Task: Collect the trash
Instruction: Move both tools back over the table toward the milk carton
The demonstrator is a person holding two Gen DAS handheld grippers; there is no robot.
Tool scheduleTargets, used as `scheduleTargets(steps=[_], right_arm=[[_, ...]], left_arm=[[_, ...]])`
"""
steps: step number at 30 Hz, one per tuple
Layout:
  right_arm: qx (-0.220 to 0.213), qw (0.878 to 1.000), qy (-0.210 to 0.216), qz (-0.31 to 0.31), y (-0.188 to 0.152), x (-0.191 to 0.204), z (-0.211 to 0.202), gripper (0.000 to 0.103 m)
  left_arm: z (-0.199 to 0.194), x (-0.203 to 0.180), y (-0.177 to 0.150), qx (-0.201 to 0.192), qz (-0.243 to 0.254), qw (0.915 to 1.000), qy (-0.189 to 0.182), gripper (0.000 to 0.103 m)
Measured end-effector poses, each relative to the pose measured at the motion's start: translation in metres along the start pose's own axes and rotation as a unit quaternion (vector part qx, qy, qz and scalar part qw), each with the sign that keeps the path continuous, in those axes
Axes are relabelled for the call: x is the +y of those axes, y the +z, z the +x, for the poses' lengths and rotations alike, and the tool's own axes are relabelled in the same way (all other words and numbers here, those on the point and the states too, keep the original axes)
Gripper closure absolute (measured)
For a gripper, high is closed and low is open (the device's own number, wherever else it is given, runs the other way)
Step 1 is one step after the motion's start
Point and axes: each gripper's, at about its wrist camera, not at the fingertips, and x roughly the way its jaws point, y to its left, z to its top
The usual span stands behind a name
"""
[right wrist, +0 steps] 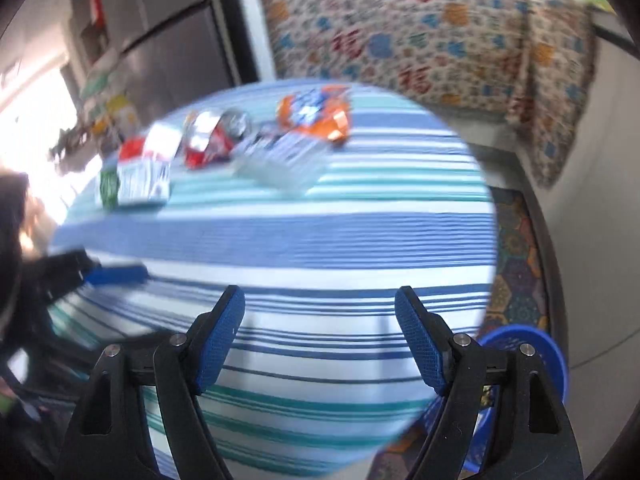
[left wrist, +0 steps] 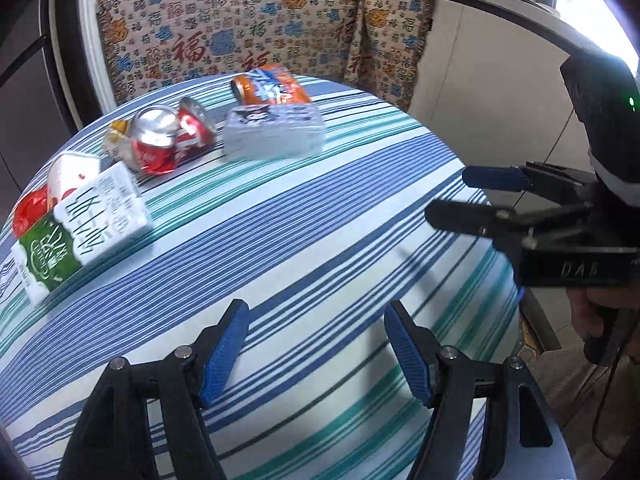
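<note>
Here, both grippers are hovering over the striped table (left wrist: 320, 208) — left gripper (left wrist: 316, 344) and right gripper (right wrist: 320, 340) each gaping wide, gripping nothing. Far across the cloth, trash is lying in a cluster: two cans (left wrist: 160, 140), two cartons (left wrist: 88, 224) and an orange wrapper (left wrist: 268, 86). A blue basket (right wrist: 532, 344) is sitting beside the table.

R wrist view smeared w/ motion blur: crushed red soda can (right wrist: 210, 140), orange snack wrapper (right wrist: 316, 116) & grey printed carton (right wrist: 276, 160) lack sharp edges, print unreadable. Round blue plastic basket (right wrist: 556, 360) partly hidden behind R gripper finger & table edge. L wrist view: green-white milk carton (left wrist: 80, 232) blurred; red crumpled item (left wrist: 28, 208) behind it mostly hidden, type unclear. Small yellow-white wrapper (left wrist: 116, 136) tucked behind can, too small to tell.
</note>
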Motion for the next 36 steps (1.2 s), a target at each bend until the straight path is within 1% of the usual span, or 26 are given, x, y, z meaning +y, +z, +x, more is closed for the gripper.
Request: scheduleTargets(steps=[3,5,7,8,10,12,13,14,15,20,22,23,25,28,29,31,33,34,36], right_arm=[[0.028,0.999,-0.021,-0.032,0.000,0.022,0.026,0.024],[0.026,0.999,-0.024,-0.031,0.003,0.024,0.034,0.017],[0.030,0.999,-0.024,-0.025,0.010,0.027,0.044,0.014],[0.031,0.999,-0.027,-0.024,0.013,0.026,0.047,0.009],[0.033,0.999,-0.030,-0.022,0.014,0.033,0.054,0.004],[0.032,0.999,-0.031,-0.021,0.020,0.036,0.060,0.002],[0.031,0.999,-0.031,-0.021,0.021,0.039,0.061,0.001],[0.031,0.999,-0.030,-0.023,0.023,0.041,0.063,0.001],[0.032,0.999,-0.029,-0.024,0.025,0.043,0.064,0.001],[0.031,0.999,-0.028,-0.026,0.024,0.047,0.063,0.000],[0.031,0.999,-0.028,-0.026,0.025,0.047,0.064,0.000],[0.031,0.999,-0.028,-0.026,0.025,0.046,0.064,0.000],[0.031,0.999,-0.028,-0.026,0.025,0.046,0.064,0.000],[0.031,0.999,-0.028,-0.026,0.025,0.046,0.064,0.000],[0.031,0.999,-0.028,-0.026,0.025,0.047,0.064,0.000],[0.031,0.999,-0.028,-0.026,0.025,0.046,0.064,0.000],[0.031,0.999,-0.027,-0.026,0.025,0.046,0.064,0.000],[0.031,0.999,-0.028,-0.026,0.025,0.046,0.064,0.000],[0.031,0.999,-0.027,-0.026,0.024,0.046,0.064,0.000]], left_arm=[[-0.001,0.021,-0.004,-0.006,-0.008,1.0000,-0.001,0.032],[-0.003,0.027,-0.004,-0.009,-0.007,0.9999,-0.003,0.032],[-0.003,0.034,-0.005,-0.012,-0.003,0.9999,-0.003,0.031],[-0.003,0.036,-0.006,-0.011,0.001,0.9999,-0.003,0.031],[-0.003,0.037,-0.007,-0.009,0.014,0.9998,-0.004,0.031],[-0.003,0.033,-0.010,-0.007,0.035,0.9993,0.008,0.031],[-0.003,0.032,-0.012,-0.009,0.048,0.9987,0.015,0.026],[-0.003,0.032,-0.013,-0.007,0.047,0.9987,0.021,0.015],[-0.003,0.038,-0.015,-0.002,0.035,0.9991,0.023,0.012],[-0.022,0.072,-0.026,0.002,0.011,0.9999,0.009,0.012],[-0.038,0.091,-0.027,-0.014,0.011,0.9998,0.009,0.012],[-0.047,0.103,-0.026,-0.026,0.016,0.9994,0.017,0.012],[-0.060,0.122,-0.018,-0.040,0.034,0.9982,0.030,0.012],[-0.065,0.144,-0.003,-0.049,0.076,0.9956,0.026,0.012],[-0.063,0.148,0.002,-0.047,0.100,0.9935,0.026,0.012],[-0.053,0.148,0.008,-0.043,0.159,0.9859,0.028,0.012],[-0.041,0.145,0.011,-0.036,0.204,0.9777,0.033,0.012],[-0.035,0.143,0.012,-0.033,0.224,0.9735,0.035,0.012],[-0.026,0.141,0.011,-0.031,0.245,0.9683,0.039,0.012]])
